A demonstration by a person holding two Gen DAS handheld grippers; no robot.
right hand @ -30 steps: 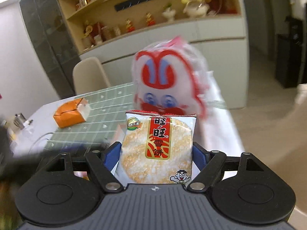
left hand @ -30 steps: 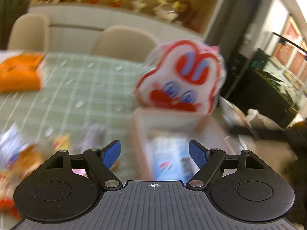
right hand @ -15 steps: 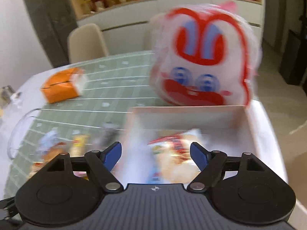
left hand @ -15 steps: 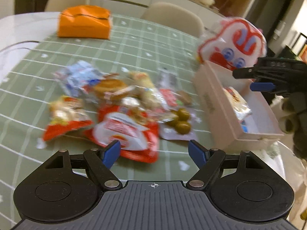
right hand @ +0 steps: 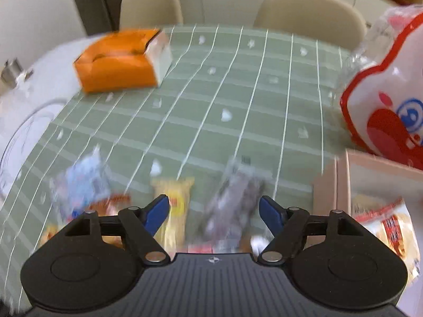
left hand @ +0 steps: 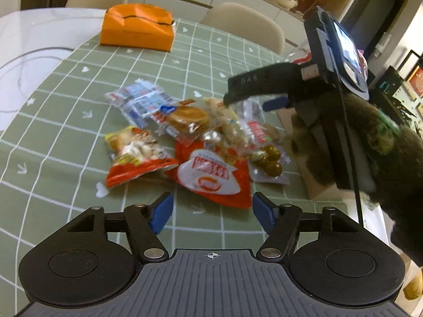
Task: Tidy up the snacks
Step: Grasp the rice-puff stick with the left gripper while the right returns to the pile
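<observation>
A pile of snack packets (left hand: 195, 142) lies on the green checked tablecloth (left hand: 66, 121). My left gripper (left hand: 211, 212) is open and empty, just in front of a red and white packet (left hand: 211, 177). My right gripper (right hand: 213, 212) is open and empty over the far side of the pile, above a grey packet (right hand: 232, 192) and a yellow packet (right hand: 175, 206). It shows in the left wrist view (left hand: 253, 97) above the pile. The pink box (right hand: 341, 185) at the right holds a rice cracker packet (right hand: 391, 224).
An orange tissue box (left hand: 137, 27) sits at the far side of the table. A big red and white character bag (right hand: 388, 105) stands behind the pink box. Beige chairs (right hand: 309, 10) stand beyond the table. A white table edge (left hand: 34, 34) curves at the left.
My right gripper let go of the rice cracker packet into the pink box and swung left over the pile. My left gripper turned from the box to the pile and came closer.
</observation>
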